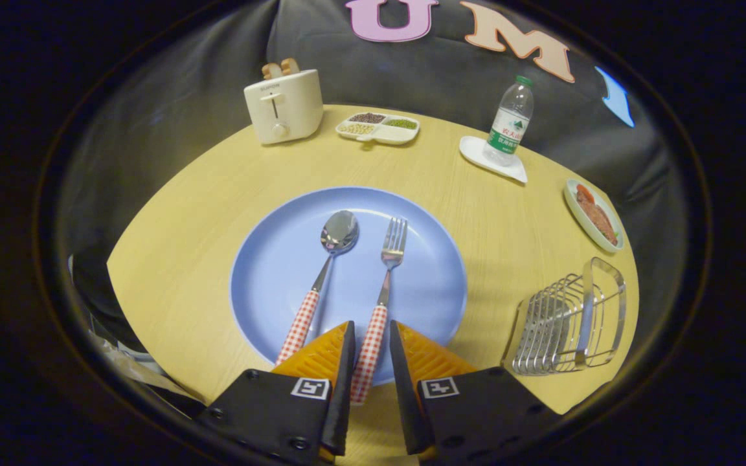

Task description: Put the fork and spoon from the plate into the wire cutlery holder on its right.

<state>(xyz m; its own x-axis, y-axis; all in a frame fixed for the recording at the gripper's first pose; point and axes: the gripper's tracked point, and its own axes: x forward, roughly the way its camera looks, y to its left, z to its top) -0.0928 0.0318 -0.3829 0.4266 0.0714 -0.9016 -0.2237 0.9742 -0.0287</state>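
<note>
A round blue plate [276, 259] lies on the wooden table just ahead of my fingers. On it lie a spoon [339, 232] and, to its right, a fork [394, 241], both with red-and-white checked handles pointing back at me. My gripper [372, 327] is open and low over the plate's near rim, its fingers straddling the fork's handle. The handle sits closer to the left finger, with a gap showing on the right side. The spoon's handle lies just outside the left finger. The wire cutlery holder [567, 323] stands to the right of the plate, near the table's edge.
Beyond the plate stand a cream toaster [283, 105], a divided snack tray [379, 127] and a water bottle [510, 122] on a white coaster. A small dish of food [594, 215] sits beyond the holder. Bare table [496, 220] lies between plate and holder.
</note>
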